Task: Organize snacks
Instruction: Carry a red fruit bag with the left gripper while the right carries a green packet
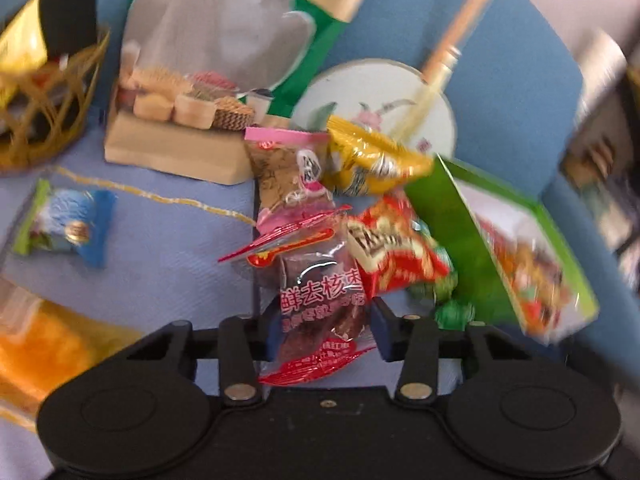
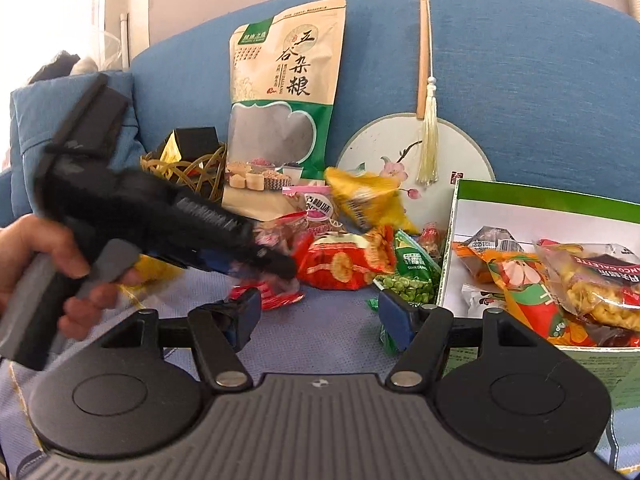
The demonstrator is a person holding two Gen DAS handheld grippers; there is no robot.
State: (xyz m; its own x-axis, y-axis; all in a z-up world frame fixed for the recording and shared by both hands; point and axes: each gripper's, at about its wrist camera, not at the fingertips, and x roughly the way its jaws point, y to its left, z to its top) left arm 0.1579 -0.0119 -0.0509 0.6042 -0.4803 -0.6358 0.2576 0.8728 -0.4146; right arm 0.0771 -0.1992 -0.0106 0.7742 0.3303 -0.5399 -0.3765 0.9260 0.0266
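Left gripper (image 1: 322,322) pinches a red date packet (image 1: 320,304), we see. Right gripper (image 2: 318,312) is spread, nothing between; green box (image 2: 536,200) sits just beside it.

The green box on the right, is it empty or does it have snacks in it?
It has snacks. The green box holds several packets, including an orange-and-red one and a clear bag of yellow crisps.

Support: light blue textured cloth (image 2: 320,332) spread over a blue upholstered sofa seat (image 2: 520,80). Laid directly on it: tall beige-and-green grain pouch (image 2: 286,92), propped against the backrest; gold wire basket (image 1: 44,116); round white painted fan (image 2: 416,160); green-rimmed cardboard tray (image 2: 540,196); loose pile of small snack packets (image 2: 348,264); blue-and-green wrapped packet (image 1: 64,228), apart; orange item (image 1: 44,344), possibly a bag, blurred.
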